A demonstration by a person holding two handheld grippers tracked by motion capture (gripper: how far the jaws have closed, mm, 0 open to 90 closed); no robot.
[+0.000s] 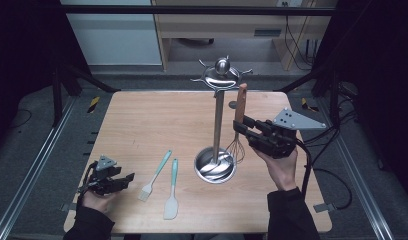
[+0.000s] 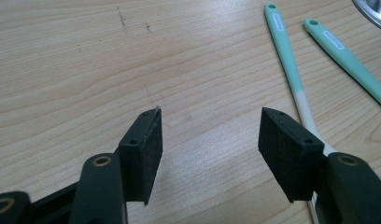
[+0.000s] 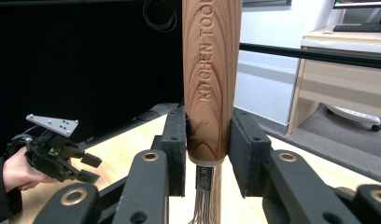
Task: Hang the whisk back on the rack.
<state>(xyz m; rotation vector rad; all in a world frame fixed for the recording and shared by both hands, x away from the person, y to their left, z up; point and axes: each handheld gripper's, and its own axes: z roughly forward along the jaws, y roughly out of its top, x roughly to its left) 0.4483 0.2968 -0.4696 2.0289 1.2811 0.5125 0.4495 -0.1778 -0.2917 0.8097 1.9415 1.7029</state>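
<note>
Right gripper view is showing the right gripper [image 3: 208, 154] clenching the whisk [image 3: 212, 79] at the lower end of its wooden handle, both pads pressing on the wood just above the metal collar where the wires are starting. The handle is standing upright between the jaws, with its printed lettering running up it. Judging from the high view, the step in hand is hanging this whisk on the utensil stand [image 1: 218, 117], which is standing just beside the right gripper [image 1: 241, 127] on its left, the hooks at the top sitting above the jaws. To do it well, the person is likely needing to keep the grip low and firm so the handle is not swinging, raise the whisk until its top end is level with a free hook, and only loosen the pads once the weight is resting on the stand; the wire head is hanging close to the shiny base, so lifting straight before moving sideways seems wise.

The high view is giving what the gripper views are not: the whole stand with its hooks, and the brush [image 1: 155, 176] and spatula [image 1: 172, 192] lying between the two grippers. Left gripper view is making plain that the left gripper [image 2: 209, 140] is standing released with nothing between its pads, hovering low over the table [image 2: 86, 70], with the two teal handles just to its right
</note>
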